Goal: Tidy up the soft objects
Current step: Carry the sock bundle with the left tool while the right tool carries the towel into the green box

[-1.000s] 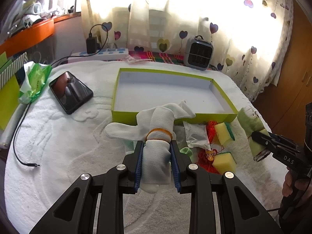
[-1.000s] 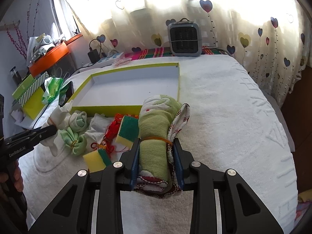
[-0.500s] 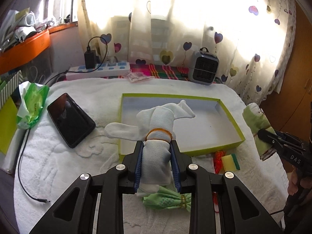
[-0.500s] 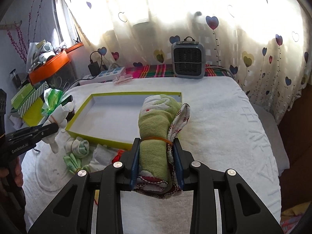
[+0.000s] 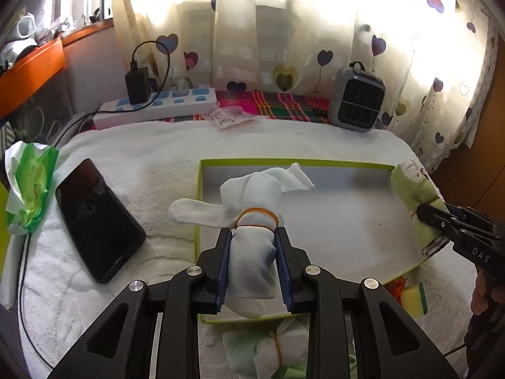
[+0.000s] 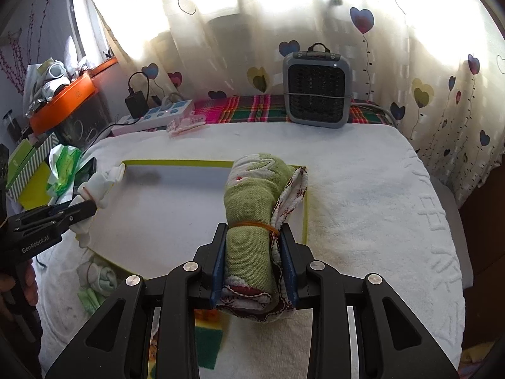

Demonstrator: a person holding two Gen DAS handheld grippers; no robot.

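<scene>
1. The left gripper (image 5: 252,268) is clamped with its blue pads on a rolled white sock bundle (image 5: 252,221) bound by an orange rubber band, jaws narrow around the roll
2. That bundle hangs over the near left corner of a shallow lime-green cardboard box with a white floor (image 5: 347,230), which lies on the white towel-covered surface (image 5: 151,158)
3. The right gripper (image 6: 254,271) grips a rolled green cloth with a red-and-white patterned trim (image 6: 252,214), also banded in orange, jaws partly closed on it
4. The green roll is above the box's right edge (image 6: 305,221), near its far right corner
5. More soft things lie just outside the box's near edge: a pale green and white sock bundle (image 5: 271,350) and a yellow-and-green sponge (image 5: 413,297)
6. A black smartphone (image 5: 98,221) lies on the towel left of the box, and a small grey heater (image 6: 317,91) stands at the surface's far edge
</scene>
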